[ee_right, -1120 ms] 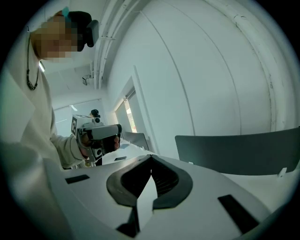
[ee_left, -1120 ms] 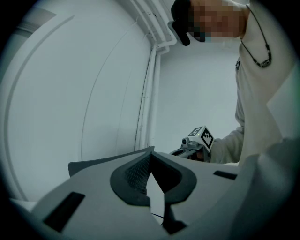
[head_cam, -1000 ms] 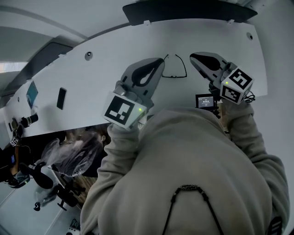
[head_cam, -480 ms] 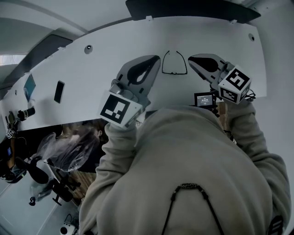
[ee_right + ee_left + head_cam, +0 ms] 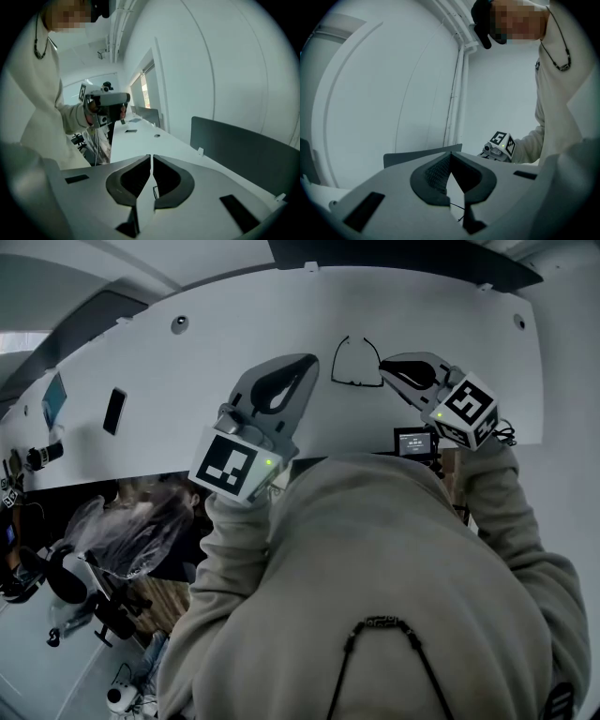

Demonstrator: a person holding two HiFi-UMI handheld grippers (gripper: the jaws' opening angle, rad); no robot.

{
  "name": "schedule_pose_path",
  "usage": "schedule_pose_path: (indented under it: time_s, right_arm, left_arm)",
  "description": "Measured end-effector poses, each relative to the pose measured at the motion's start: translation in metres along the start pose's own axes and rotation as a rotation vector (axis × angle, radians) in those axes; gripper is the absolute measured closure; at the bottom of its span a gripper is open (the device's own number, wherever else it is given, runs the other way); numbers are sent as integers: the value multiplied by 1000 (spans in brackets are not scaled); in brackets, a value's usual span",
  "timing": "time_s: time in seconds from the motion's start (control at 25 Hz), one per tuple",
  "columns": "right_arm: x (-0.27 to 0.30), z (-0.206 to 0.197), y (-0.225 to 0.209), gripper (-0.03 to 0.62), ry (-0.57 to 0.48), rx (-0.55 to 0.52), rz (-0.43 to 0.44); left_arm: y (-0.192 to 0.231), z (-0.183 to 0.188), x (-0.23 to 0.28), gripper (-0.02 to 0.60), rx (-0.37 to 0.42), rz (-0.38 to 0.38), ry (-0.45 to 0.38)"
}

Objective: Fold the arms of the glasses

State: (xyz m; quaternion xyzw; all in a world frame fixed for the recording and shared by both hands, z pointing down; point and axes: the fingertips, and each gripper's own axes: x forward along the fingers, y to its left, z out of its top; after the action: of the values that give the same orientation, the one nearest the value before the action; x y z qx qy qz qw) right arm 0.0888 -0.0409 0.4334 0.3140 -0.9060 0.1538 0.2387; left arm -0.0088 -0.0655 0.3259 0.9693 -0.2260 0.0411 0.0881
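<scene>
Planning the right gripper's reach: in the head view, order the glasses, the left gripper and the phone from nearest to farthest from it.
1. The glasses, just left of the right gripper.
2. The left gripper, farther left.
3. The phone, at the far left.

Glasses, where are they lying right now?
In the head view, the glasses lie on the table between the left claw and the right claw, nearer the right.

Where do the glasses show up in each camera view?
Head view: glasses on the table, top centre.
Left gripper view: glasses, thin dark line low behind the jaws.
Right gripper view: glasses, small sliver behind the jaws.
Shared landmark: the divider panel behind the table.
</scene>
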Motion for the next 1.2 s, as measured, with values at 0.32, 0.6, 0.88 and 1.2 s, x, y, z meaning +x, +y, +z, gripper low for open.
schedule_pose_path:
  time_s: [0.32, 0.6, 0.88, 1.2]
  right_arm:
    - [29, -43, 0, 572, 182, -88, 36]
    - [66, -73, 6, 480, 303, -138, 103]
    - [82, -112, 7, 433, 423, -169, 161]
    - [105, -172, 8, 414, 619, -333, 209]
  left_arm:
    - [7, -10, -20, 577, -17, 67, 10]
    - [23, -9, -45, 577, -34, 154, -10]
    - [27, -21, -61, 577, -53, 216, 7]
    - [34, -19, -83, 577, -86, 278, -24]
